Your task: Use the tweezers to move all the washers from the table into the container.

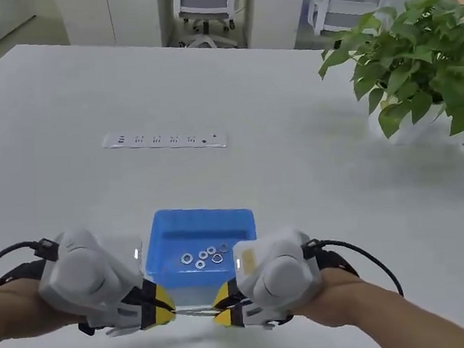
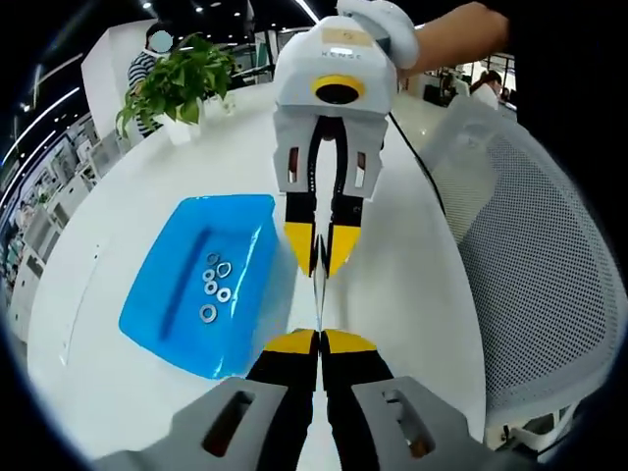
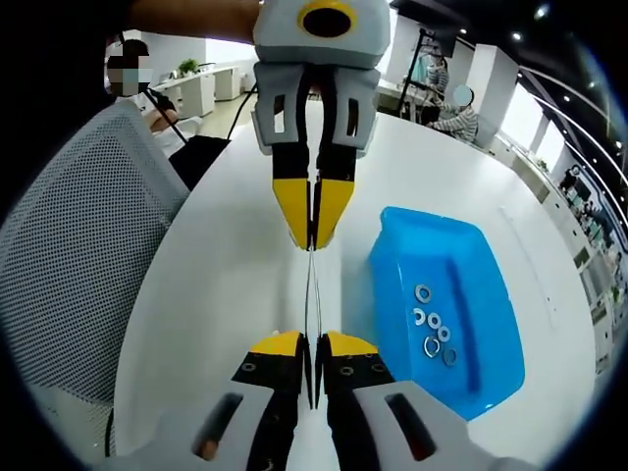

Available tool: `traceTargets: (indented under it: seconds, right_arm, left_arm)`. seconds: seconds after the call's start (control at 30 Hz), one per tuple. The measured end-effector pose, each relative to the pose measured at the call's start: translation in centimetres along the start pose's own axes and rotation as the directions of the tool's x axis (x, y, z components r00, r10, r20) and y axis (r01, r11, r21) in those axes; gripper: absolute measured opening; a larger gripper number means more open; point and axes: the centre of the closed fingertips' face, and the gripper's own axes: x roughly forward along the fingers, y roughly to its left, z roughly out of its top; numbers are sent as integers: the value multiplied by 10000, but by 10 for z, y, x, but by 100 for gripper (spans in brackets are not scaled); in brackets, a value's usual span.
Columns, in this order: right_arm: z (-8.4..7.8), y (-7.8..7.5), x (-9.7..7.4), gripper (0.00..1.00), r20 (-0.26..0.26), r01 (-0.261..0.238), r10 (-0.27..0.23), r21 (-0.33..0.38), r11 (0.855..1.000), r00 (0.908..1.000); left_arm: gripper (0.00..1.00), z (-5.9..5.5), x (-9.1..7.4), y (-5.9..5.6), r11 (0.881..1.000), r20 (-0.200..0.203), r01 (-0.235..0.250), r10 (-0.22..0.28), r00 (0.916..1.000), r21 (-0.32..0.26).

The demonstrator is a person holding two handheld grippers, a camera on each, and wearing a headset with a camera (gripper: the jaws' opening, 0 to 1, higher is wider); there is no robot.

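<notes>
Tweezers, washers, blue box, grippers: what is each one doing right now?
left gripper, shut on the tweezers
right gripper, shut on the tweezers
tweezers, gripped at both ends
washers, lying loose inside the container
container, upright, open on top

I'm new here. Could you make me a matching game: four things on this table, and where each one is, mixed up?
1 washers
2 tweezers
3 potted plant
4 power strip

A far right of the table
B pinched between left gripper and right gripper
C inside the blue container
D flat on the table, beyond the container

Pairs: 1-C, 2-B, 3-A, 4-D
</notes>
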Motion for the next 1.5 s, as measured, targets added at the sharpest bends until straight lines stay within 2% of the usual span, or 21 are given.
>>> traceTargets:
  seconds: [0.13, 0.37, 0.67, 1.07, 1.5]
  right_arm:
    - [-2, 1, 5, 9, -47, -13, 13, -27, 10000, 10000]
    - [-3, 3, 8, 10, -110, -19, 20, 18, 10000, 9999]
    - [-11, 5, 5, 11, -179, 27, -23, 220, 9998, 9998]
    - [-21, 7, 2, 11, -397, 68, -56, 307, 9995, 9992]
    - [-21, 9, 2, 11, -356, -30, 50, 559, 9984, 9994]
  left_arm:
    - [5, -9, 4, 0, 10000, -175, 12, -13, 9998, -51]
    - [5, -16, 10, 0, 9998, -291, 93, -99, 9995, -195]
    - [5, -17, 18, -3, 9991, -315, 340, -349, 9989, -262]
    - [5, -21, 23, -3, 9987, -499, 430, -444, 9978, -277]
    - [6, -26, 23, -1, 9979, -604, 400, -430, 9972, -510]
